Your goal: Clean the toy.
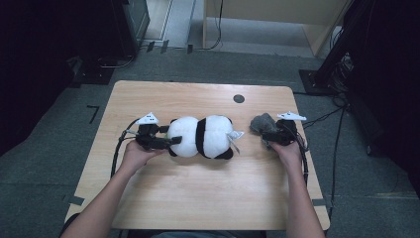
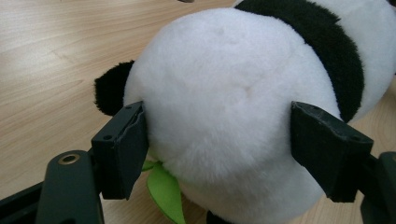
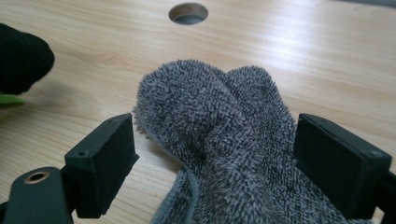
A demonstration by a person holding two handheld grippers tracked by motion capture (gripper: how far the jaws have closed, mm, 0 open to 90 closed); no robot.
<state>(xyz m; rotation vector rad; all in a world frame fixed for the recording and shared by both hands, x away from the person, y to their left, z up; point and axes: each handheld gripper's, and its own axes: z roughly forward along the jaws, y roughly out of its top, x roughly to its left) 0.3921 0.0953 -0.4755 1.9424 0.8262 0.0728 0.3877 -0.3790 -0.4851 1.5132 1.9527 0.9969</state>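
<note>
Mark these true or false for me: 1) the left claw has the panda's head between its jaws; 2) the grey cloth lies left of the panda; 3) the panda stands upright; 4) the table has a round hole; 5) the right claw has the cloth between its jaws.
1) True: the left claw has its jaws on either side of the toy panda, at its white head.
2) False: the grey cloth lies to the panda's right.
3) False: it lies on its side on the table.
4) True: a hole sits near the far edge.
5) True: the right claw has its jaws on either side of the cloth.
</note>
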